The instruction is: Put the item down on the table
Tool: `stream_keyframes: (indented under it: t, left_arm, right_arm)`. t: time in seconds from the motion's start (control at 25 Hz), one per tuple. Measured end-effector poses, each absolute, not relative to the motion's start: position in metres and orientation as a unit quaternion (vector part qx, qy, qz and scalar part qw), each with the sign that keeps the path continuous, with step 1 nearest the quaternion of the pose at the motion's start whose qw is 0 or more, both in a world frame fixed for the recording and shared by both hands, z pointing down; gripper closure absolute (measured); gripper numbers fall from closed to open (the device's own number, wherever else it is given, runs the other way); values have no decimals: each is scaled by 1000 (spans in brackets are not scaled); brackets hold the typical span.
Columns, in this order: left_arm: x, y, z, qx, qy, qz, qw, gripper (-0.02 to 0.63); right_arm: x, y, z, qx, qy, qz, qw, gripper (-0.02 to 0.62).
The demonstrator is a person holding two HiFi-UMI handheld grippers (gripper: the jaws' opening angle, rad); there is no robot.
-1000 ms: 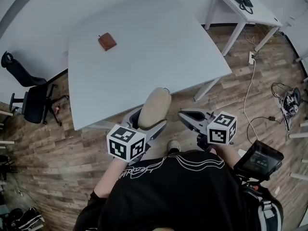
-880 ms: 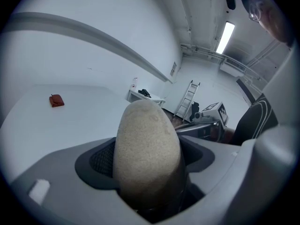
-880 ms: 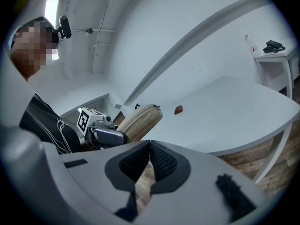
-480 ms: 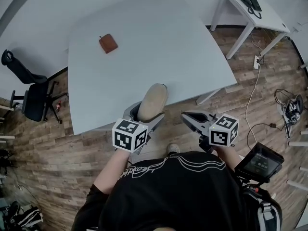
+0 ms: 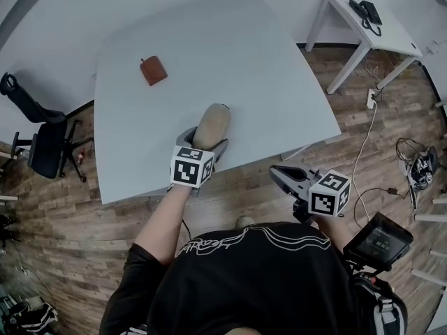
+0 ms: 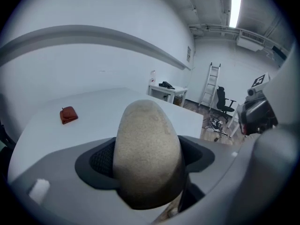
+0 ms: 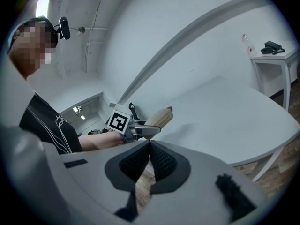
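Observation:
A tan, egg-shaped item (image 5: 211,125) like a smooth stone or potato is clamped in my left gripper (image 5: 202,142), which is shut on it. In the head view the gripper holds it over the near edge of the white table (image 5: 265,68). The left gripper view shows the tan item (image 6: 147,153) filling the space between the jaws. My right gripper (image 5: 285,176) hangs over the wooden floor in front of the table, jaws pressed together and empty (image 7: 149,153). From the right gripper view the tan item (image 7: 158,119) sticks out of the left gripper above the tabletop.
A small brown wallet-like object (image 5: 152,70) lies on the far left part of the table. A black office chair (image 5: 38,138) stands at the left. A small white side table (image 5: 370,23) with a phone stands at the right, with cables (image 5: 363,145) on the floor.
My left gripper has carried the tan item forward, from over the floor to over the table's near edge. The right gripper has stayed in about the same place.

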State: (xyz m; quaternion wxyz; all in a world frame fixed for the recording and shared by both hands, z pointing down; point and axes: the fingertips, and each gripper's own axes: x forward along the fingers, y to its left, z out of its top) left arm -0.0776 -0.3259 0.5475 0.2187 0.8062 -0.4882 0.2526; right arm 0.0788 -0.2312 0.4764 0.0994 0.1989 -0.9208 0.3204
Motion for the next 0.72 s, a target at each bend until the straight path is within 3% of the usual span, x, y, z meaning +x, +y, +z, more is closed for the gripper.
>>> stream_keyframes:
  t: [0.72]
  left_arm:
    - [-102, -363, 642, 751, -512, 349, 229, 207]
  right_arm:
    - [103, -228, 501, 211, -910, 339, 112, 586]
